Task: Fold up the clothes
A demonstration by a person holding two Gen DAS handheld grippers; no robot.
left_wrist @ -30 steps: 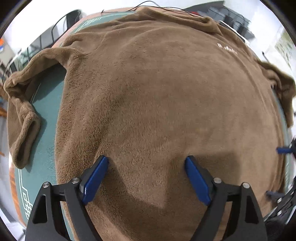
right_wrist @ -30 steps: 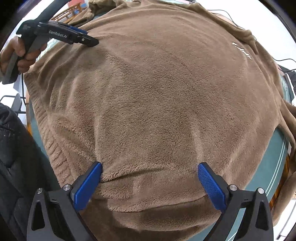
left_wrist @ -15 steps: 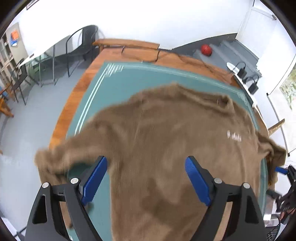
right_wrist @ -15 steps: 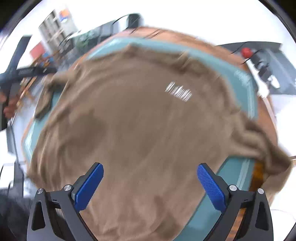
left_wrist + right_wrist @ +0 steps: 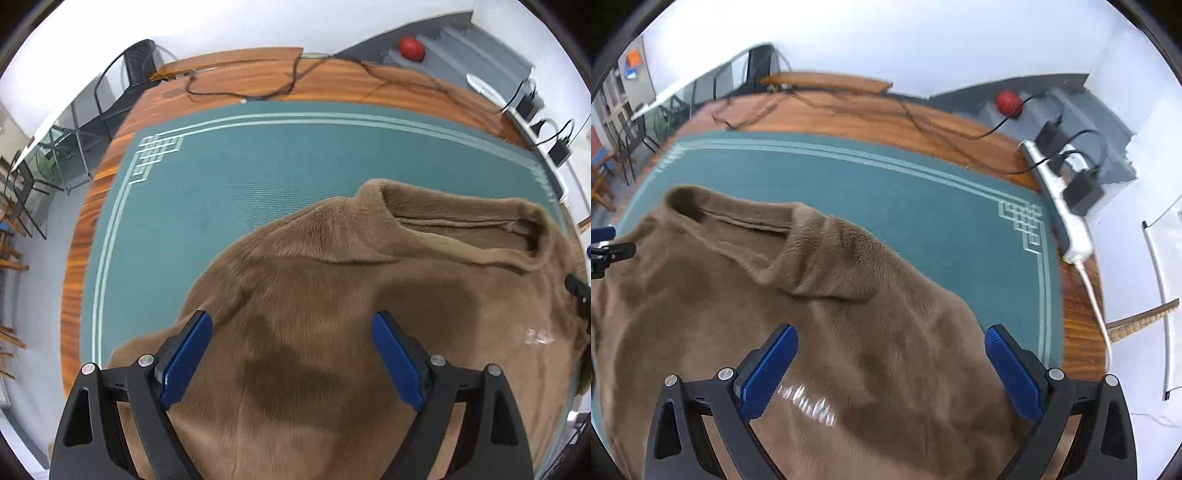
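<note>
The brown fleece sweater [image 5: 369, 314] lay flat on the green mat [image 5: 229, 177], collar [image 5: 461, 221] pointing away. Both grippers — left gripper [image 5: 291, 360], right gripper [image 5: 890, 373] — hovered spread wide and empty above its shoulders, one on each side of the collar.

We see a sweater [image 5: 332, 302] of thick, fuzzy, matt brown fleece, with a shiny white print [image 5: 809, 402] on it. The mat [image 5: 240, 177] beneath looks like finely ribbed, matt teal cloth. The table [image 5: 871, 118] is glossy, grained wood. Our gripper pads [image 5: 768, 369] are textured blue, set on matt black plastic arms with small metal screws.
</note>
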